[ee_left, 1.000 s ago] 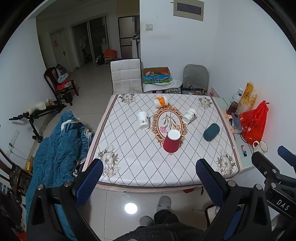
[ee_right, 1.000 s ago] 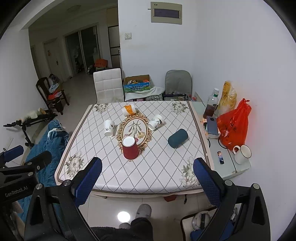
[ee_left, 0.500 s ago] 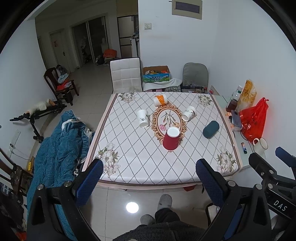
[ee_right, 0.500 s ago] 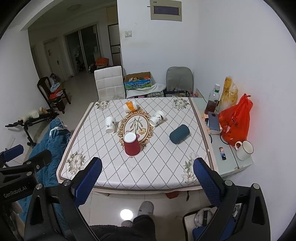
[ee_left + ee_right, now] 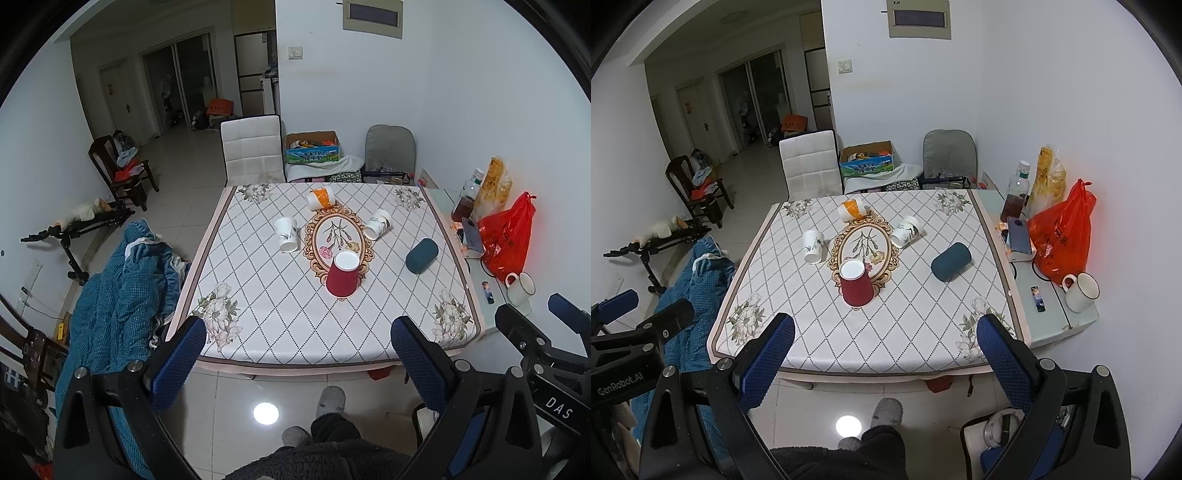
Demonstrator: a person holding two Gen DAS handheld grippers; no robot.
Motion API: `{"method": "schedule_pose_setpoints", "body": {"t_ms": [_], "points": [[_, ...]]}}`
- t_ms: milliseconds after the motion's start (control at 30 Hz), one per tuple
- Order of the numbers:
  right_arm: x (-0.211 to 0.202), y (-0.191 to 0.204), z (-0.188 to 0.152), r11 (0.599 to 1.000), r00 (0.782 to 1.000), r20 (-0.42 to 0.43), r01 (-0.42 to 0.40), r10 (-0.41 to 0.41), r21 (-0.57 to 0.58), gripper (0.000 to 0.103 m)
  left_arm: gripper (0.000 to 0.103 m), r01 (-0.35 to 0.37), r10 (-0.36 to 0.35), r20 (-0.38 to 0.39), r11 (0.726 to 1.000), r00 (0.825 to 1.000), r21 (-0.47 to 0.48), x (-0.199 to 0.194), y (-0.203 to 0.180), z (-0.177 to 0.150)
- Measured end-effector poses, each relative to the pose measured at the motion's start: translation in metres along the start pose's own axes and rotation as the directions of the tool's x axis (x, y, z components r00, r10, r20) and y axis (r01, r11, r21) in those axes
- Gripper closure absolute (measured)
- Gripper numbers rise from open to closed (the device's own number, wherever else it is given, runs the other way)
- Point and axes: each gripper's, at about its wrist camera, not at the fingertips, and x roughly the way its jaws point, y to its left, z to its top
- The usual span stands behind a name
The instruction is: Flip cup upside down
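Several cups sit on the patterned table (image 5: 288, 325). A red cup (image 5: 342, 275) stands upside down at the middle, also in the right wrist view (image 5: 855, 283). A white floral cup (image 5: 286, 234) stands at the left. A white cup (image 5: 376, 229), an orange cup (image 5: 320, 198) and a dark teal cup (image 5: 421, 255) lie on their sides. My left gripper (image 5: 299, 354) and right gripper (image 5: 886, 350) are open and empty, held back from the table's near edge, above the floor.
A side shelf (image 5: 1052, 321) at the right holds a white mug (image 5: 1080, 291), a red bag (image 5: 1060, 236) and bottles. A blue blanket (image 5: 118, 295) lies left of the table. Chairs (image 5: 253, 151) stand behind it.
Both grippers have drawn slightly back and up from the table, so it looks a little smaller and higher in view. No cup has moved.
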Motion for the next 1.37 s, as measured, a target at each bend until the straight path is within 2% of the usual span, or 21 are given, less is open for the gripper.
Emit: {"method": "schedule_pose_setpoints", "body": {"t_ms": [1367], "points": [[-0.004, 0.006, -0.004, 1.0, 1.0, -0.005, 0.0, 0.0, -0.002, 0.002, 0.0, 0.003, -0.003, -0.004, 1.0, 1.0, -0.01, -0.003, 0.011, -0.007]]}}
